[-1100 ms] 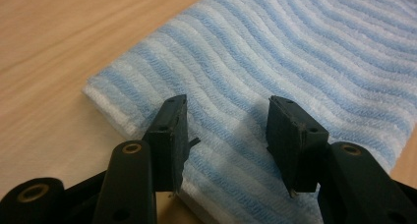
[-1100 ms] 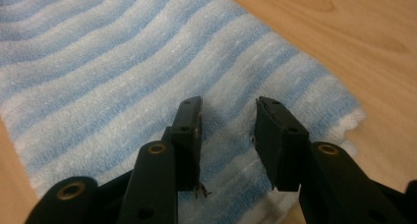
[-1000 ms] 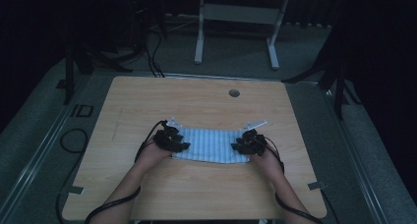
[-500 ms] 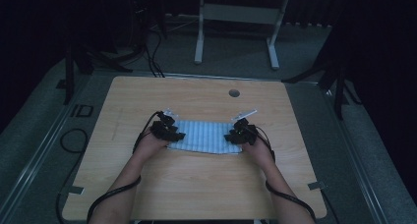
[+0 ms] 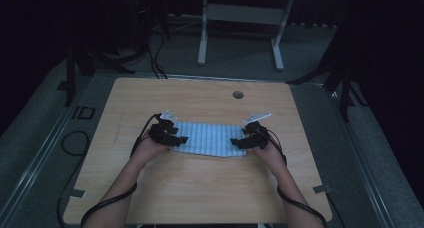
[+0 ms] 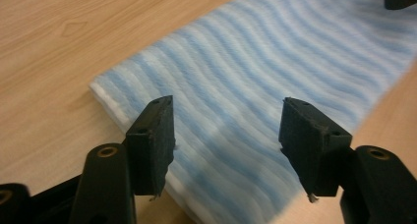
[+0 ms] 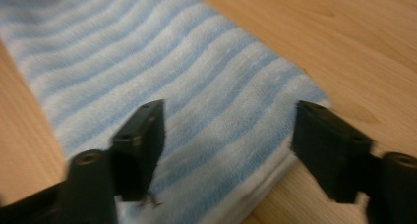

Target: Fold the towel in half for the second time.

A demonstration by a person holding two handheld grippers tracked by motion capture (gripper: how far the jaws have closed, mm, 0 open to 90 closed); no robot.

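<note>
a folded, blue-and-white striped towel (image 5: 210,139) lies flat near the middle of the wooden surface (image 5: 200,188), its long axis running side to side across the person's front. the left tool (image 5: 176,139) sits at the towel's left short end and the right tool (image 5: 238,142) at its right short end, so each hand is nearest its own end and neither has the advantage.

both tools are released. in the left gripper view the two black jaws stand well apart above the towel (image 6: 275,86), nothing pinched between them, the folded corner lying just beyond the left jaw. in the right gripper view the jaws are likewise spread over the cloth (image 7: 196,106), the layered edge of the fold showing beneath the right jaw. the jaws of both have just been opening, and no cloth is caught in either pair.

the towel lies straight ahead of and just under each tool, with the two tools pointing inward at one another along the towel's length. judging by this, a fold looks freshly laid down and let go; any further fold would likely turn on that long axis, one end carried over toward the other. a clean pick-up would need the jaws lowered onto an edge, since at present they hang over the flat face of the cloth.
</note>
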